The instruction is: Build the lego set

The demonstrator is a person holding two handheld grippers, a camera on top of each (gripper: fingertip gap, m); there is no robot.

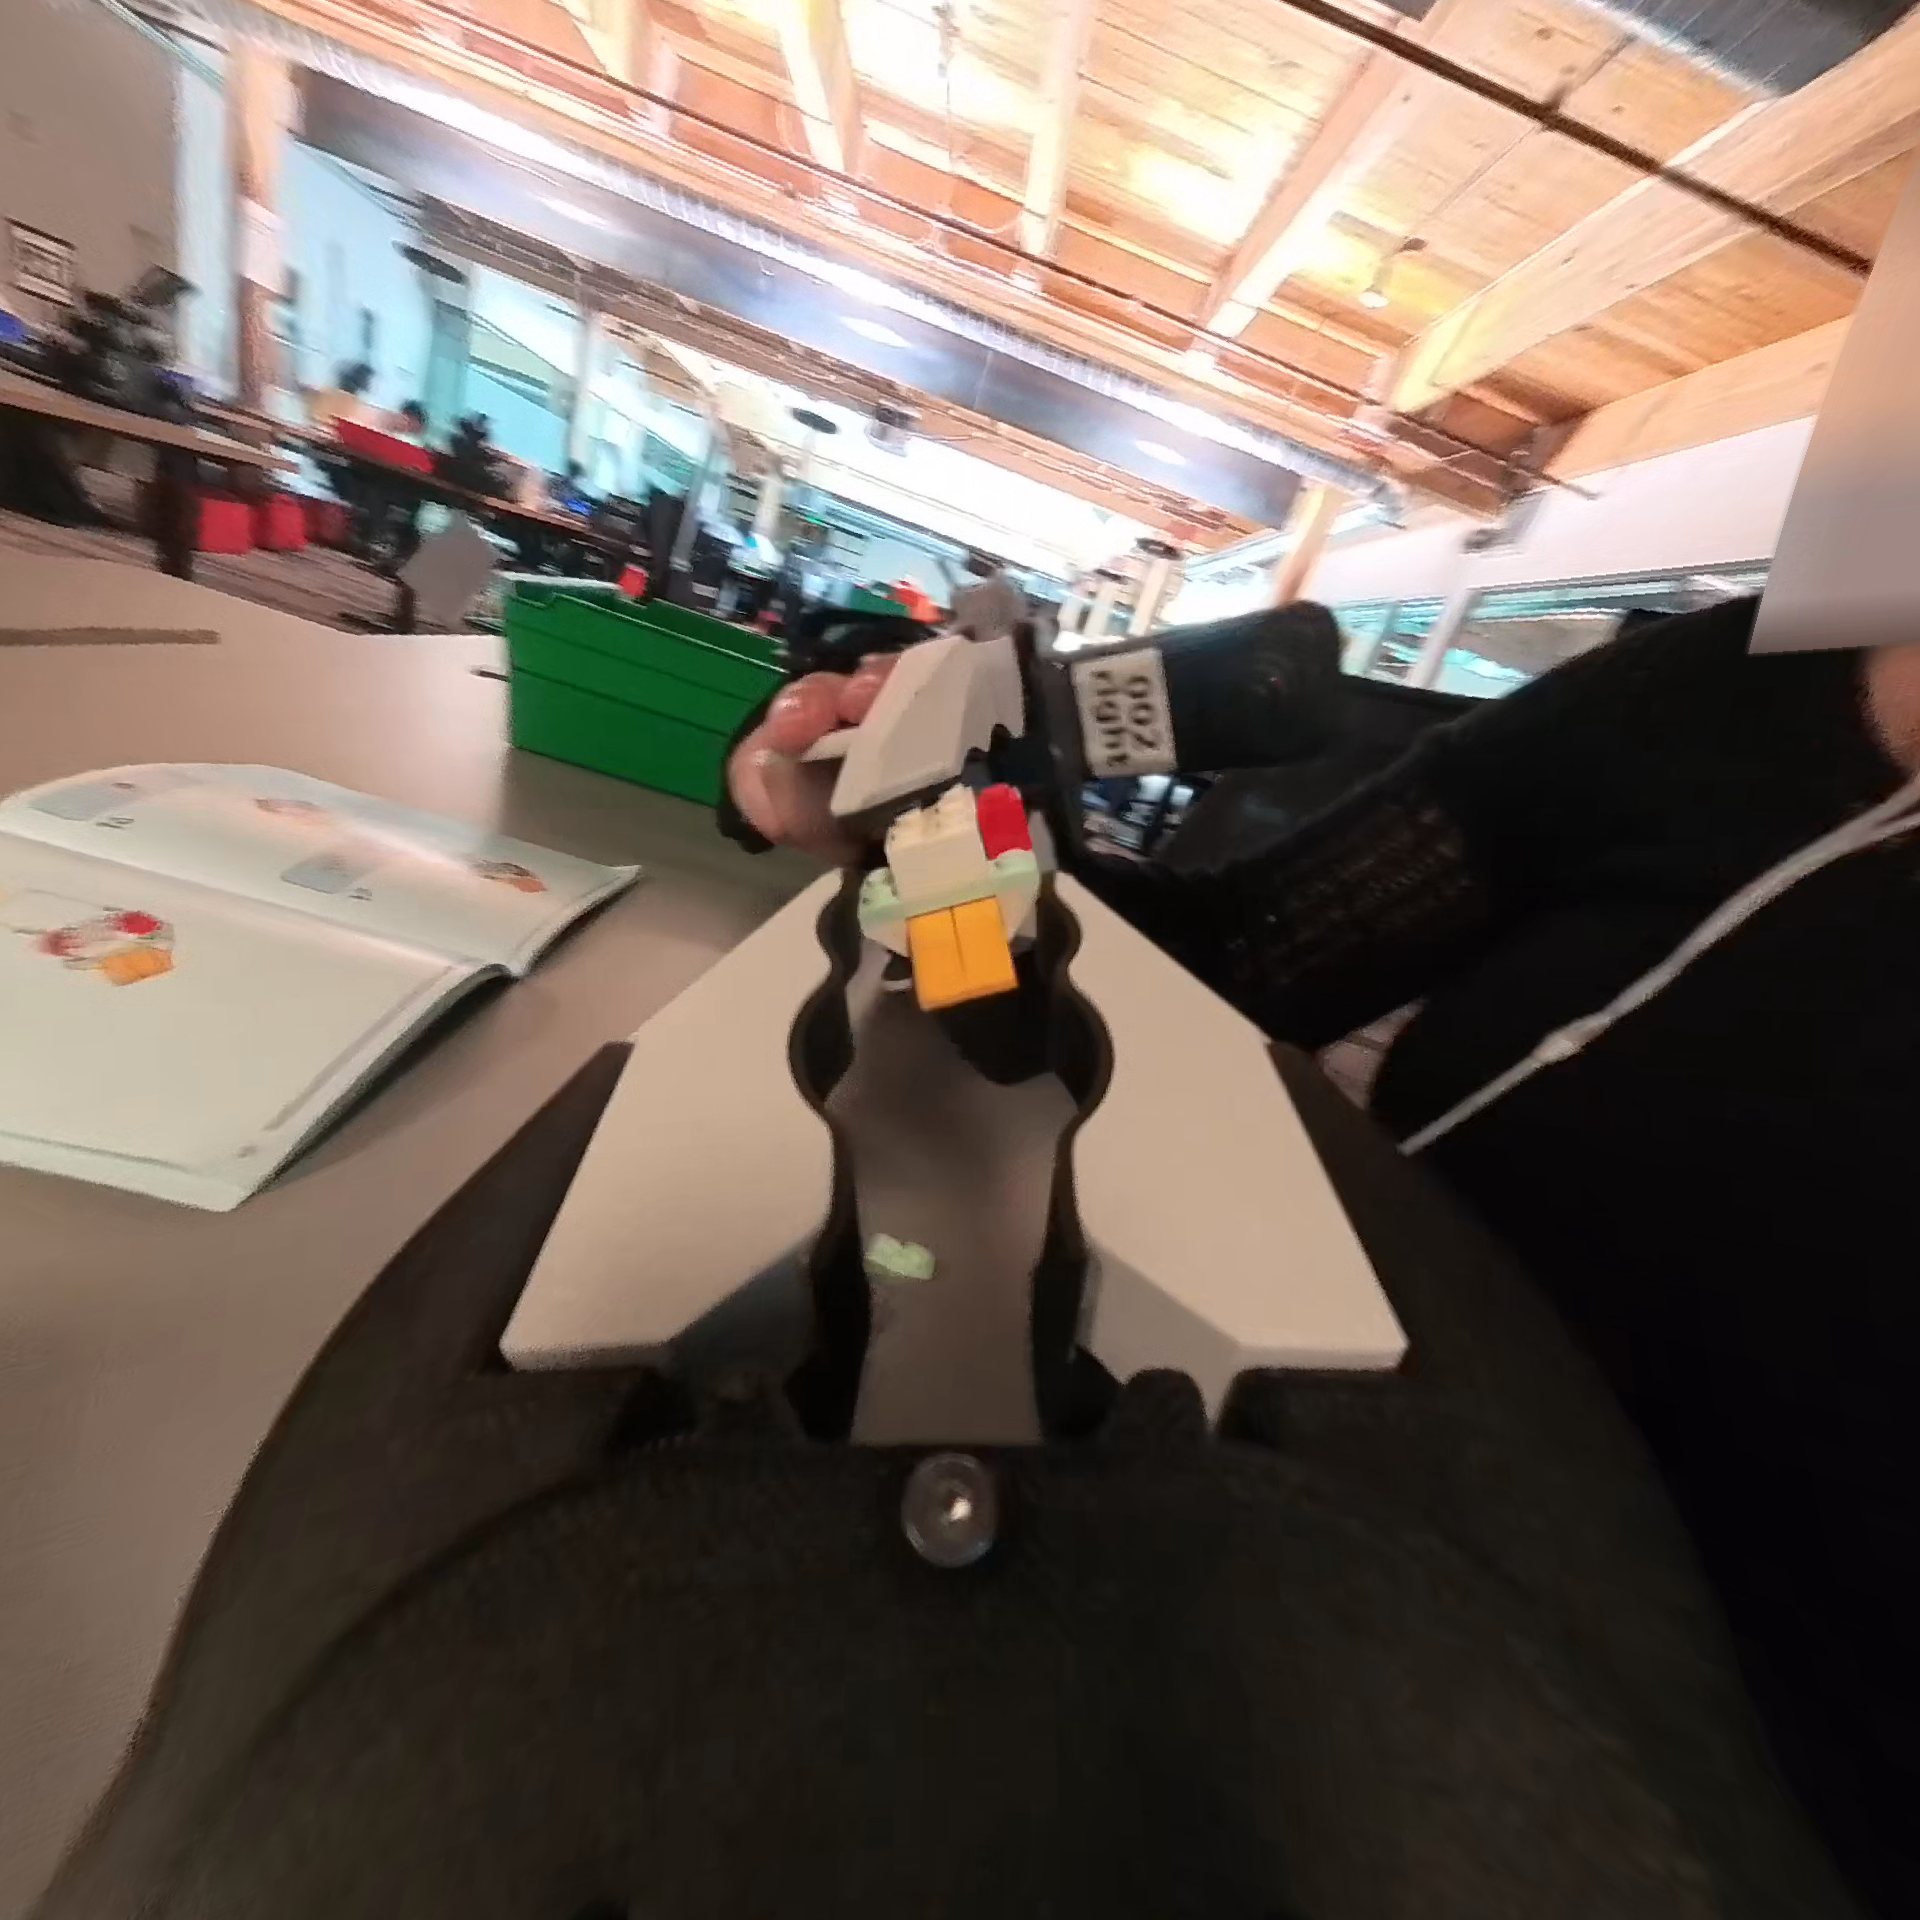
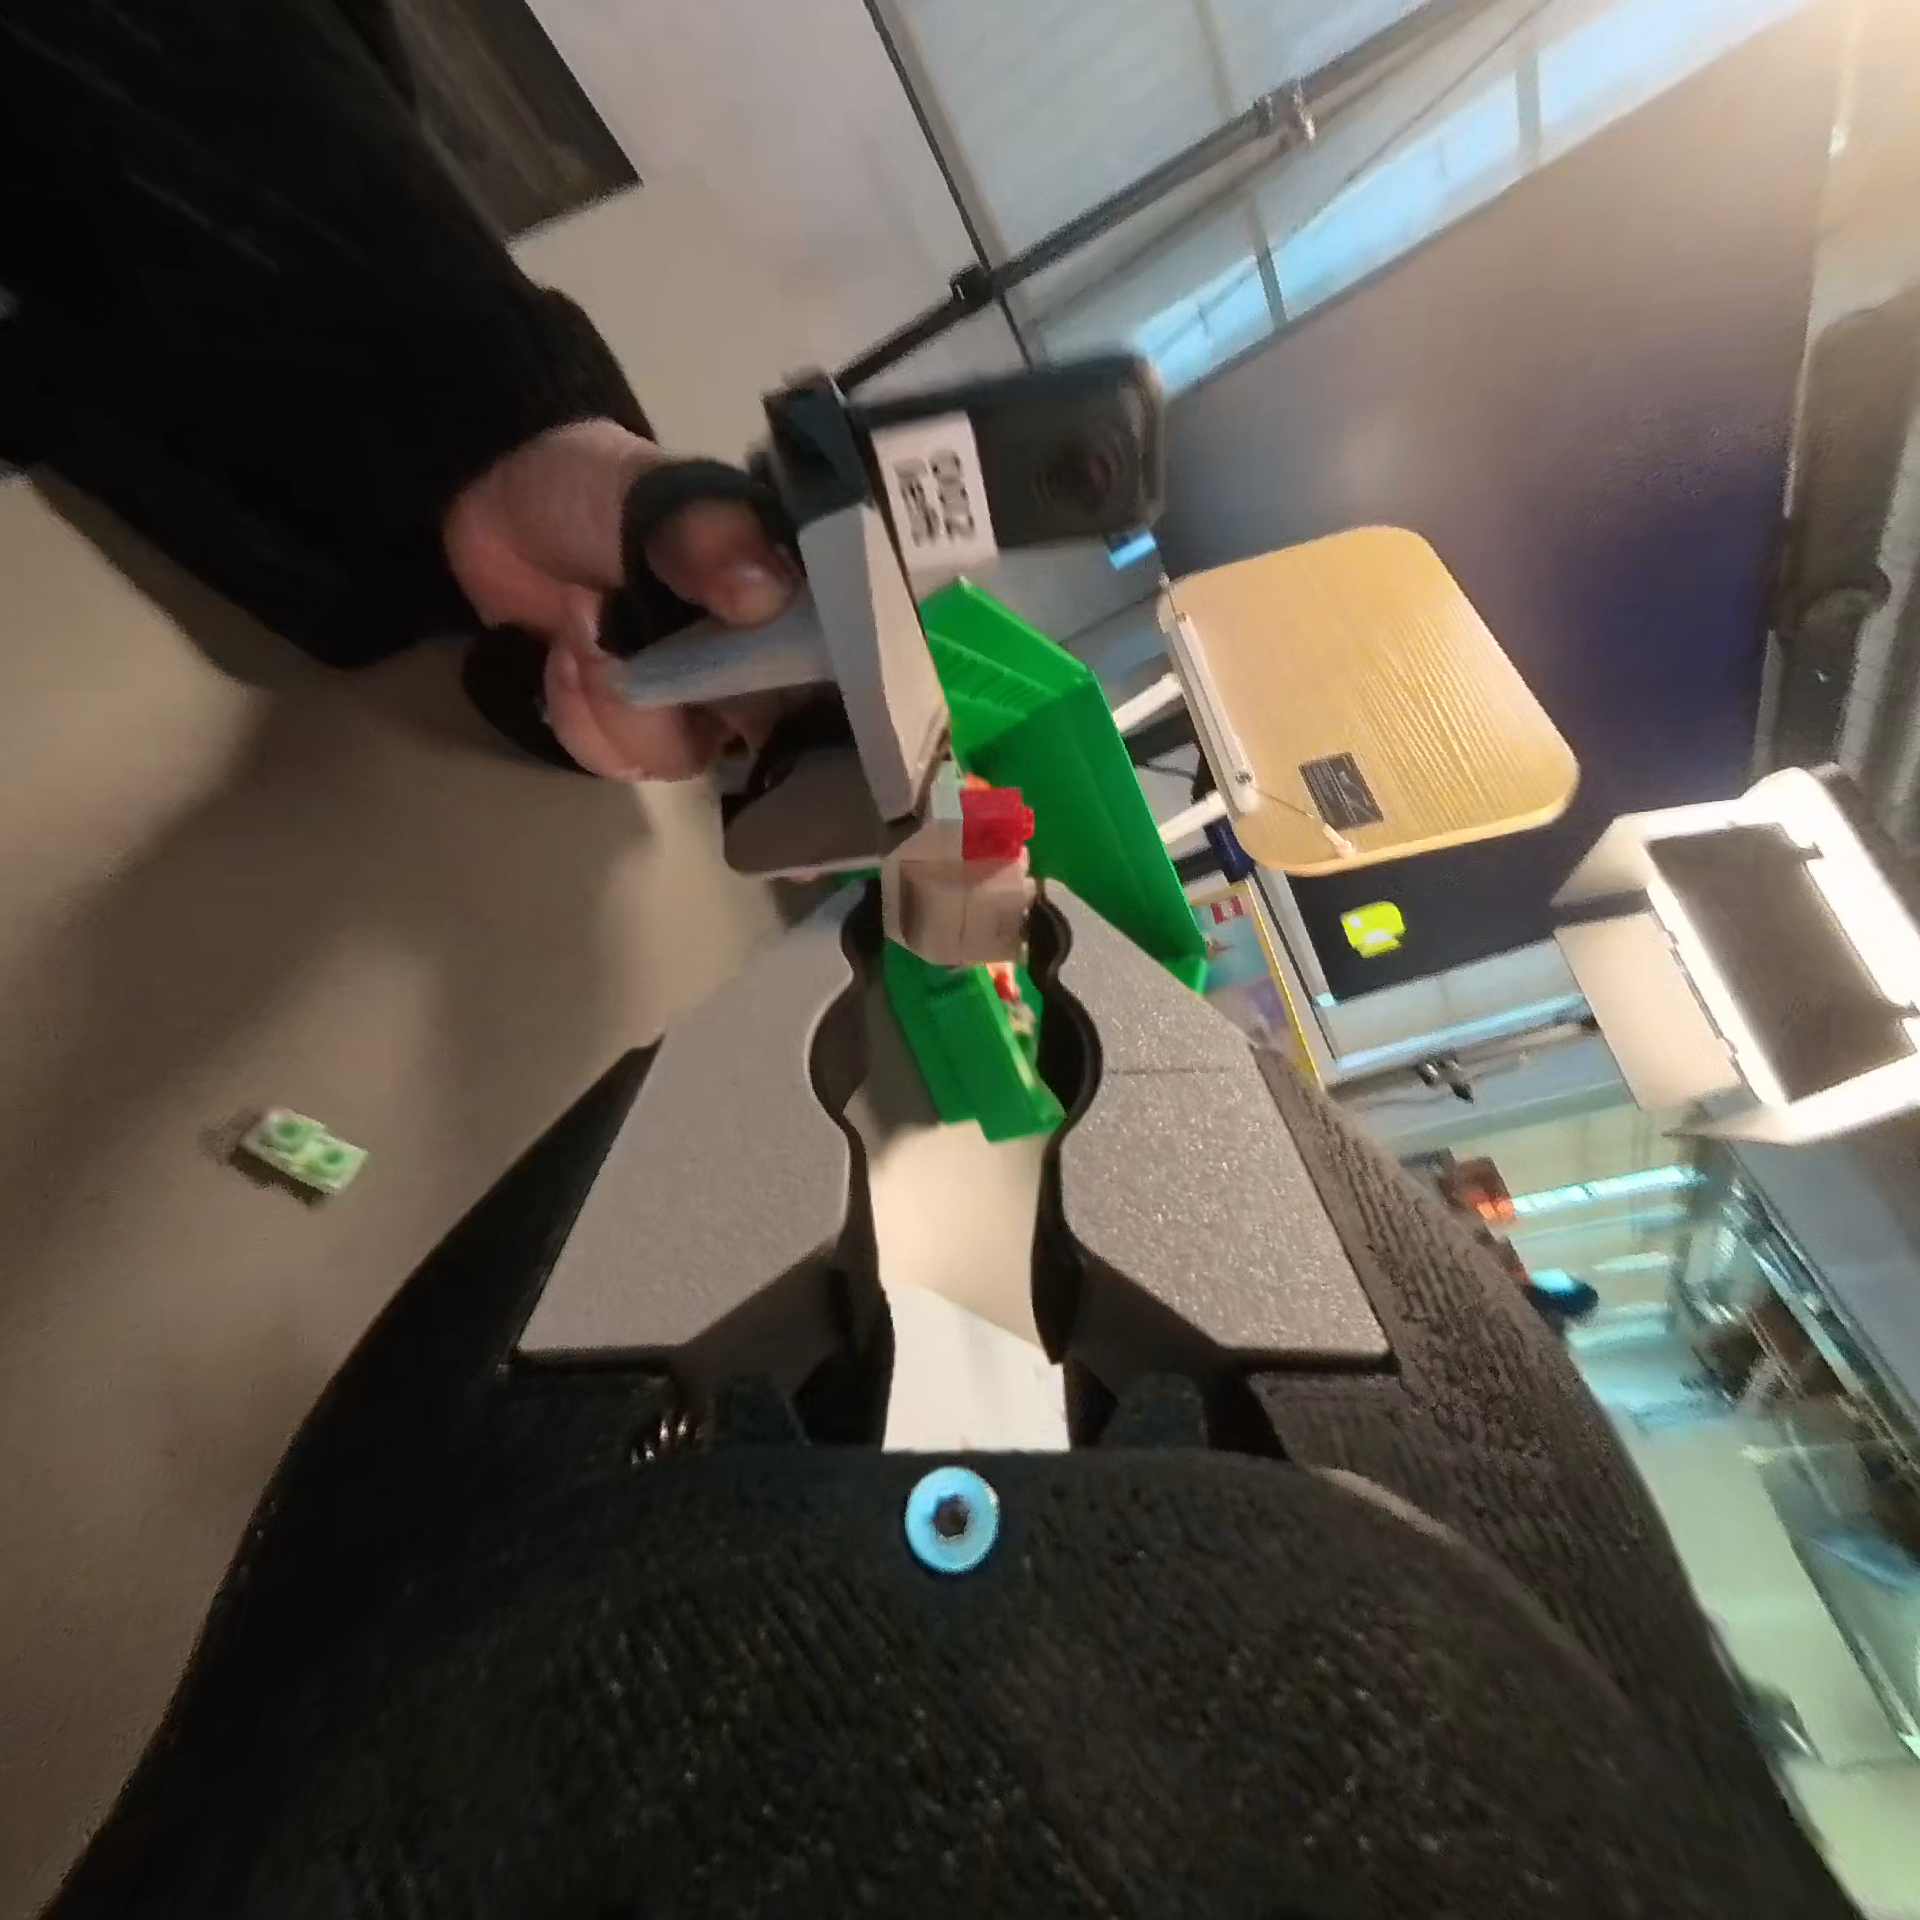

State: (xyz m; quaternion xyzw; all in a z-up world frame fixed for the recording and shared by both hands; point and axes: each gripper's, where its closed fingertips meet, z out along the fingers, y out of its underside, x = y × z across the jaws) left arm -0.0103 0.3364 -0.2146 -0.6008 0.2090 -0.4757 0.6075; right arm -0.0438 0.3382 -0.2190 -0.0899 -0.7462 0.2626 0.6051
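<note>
Left wrist view, booklet: an open instruction booklet (image 1: 260, 966) lies flat on the table (image 1: 125, 1351), well off to the left of the left gripper (image 1: 951, 914).
Left wrist view, bin: a green bin (image 1: 634, 675) stands on the table ahead and left of the fingertips, beyond the booklet.
Left wrist view, loose piece: a small pale green piece (image 1: 902, 1259) shows low in the gap between the fingers; blurred, so I cannot tell what it rests on.
Left wrist view, lego model: the small lego model (image 1: 956, 894) sits right at the left gripper's fingertips, white bricks and a red one on top, a pale green plate in the middle, an orange part pointing back toward the camera.
Left gripper state: fingers drawn in close on either side of the model, pinching it.
Left wrist view, right gripper: the right gripper (image 1: 914, 821) comes in from the right and meets the model from above; a hand (image 1: 800, 758) works its handle.
Right wrist view, loose plate: a pale green two-stud plate (image 2: 303, 1145) lies on the table, well left of the right gripper (image 2: 951, 914).
Right wrist view, model: the red and tan bricks sit at this gripper's fingertips, with the left gripper (image 2: 914, 821) pressing in from above left.
Right gripper state: fingers narrowed onto the model, gripping it too.
Right wrist view, bin: the green bin shows just beyond the fingertips.
</note>
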